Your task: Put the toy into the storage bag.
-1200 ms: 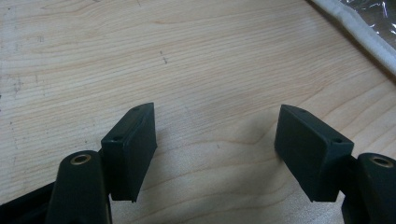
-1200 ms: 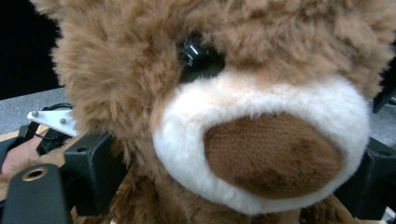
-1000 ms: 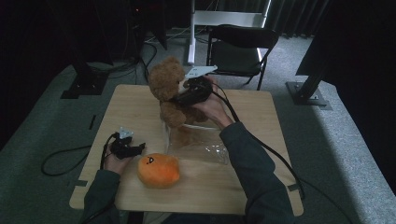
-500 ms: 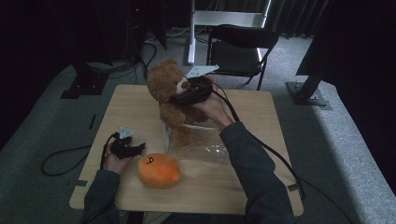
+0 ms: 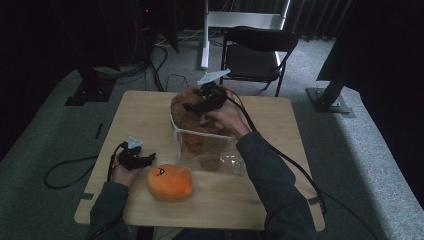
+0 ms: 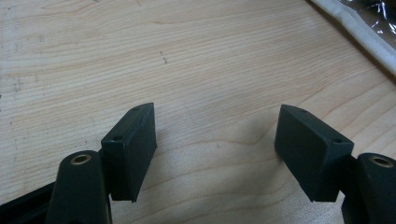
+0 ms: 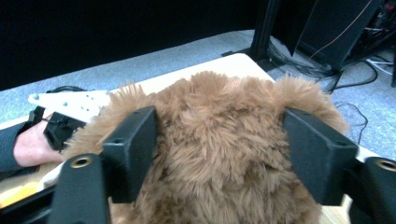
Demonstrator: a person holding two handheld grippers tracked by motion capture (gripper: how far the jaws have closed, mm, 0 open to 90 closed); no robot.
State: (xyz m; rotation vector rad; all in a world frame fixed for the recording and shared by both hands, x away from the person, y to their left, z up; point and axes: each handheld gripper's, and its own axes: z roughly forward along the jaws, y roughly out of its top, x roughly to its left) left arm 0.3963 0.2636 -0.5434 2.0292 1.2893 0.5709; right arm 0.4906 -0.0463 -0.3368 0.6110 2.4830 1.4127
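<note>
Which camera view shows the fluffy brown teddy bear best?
The right gripper view: the fluffy brown teddy bear sits close up between the right gripper jaws. The high view shows it small and dim, partly inside a clear plastic bag.

Teddy bear (image 7: 219, 154): shaggy brown plush
Bag (image 5: 212, 150): clear glossy plastic
Table (image 6: 140, 56): pale matt wood grain
Orange toy (image 5: 169, 182): soft plush

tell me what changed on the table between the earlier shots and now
The teddy bear has sunk from upright above the clear bag down into its mouth, carried by the right gripper. That gripper's jaws have just been closing, with the bear's head between them. The left gripper stayed open on the table, and the orange plush has not moved.
</note>
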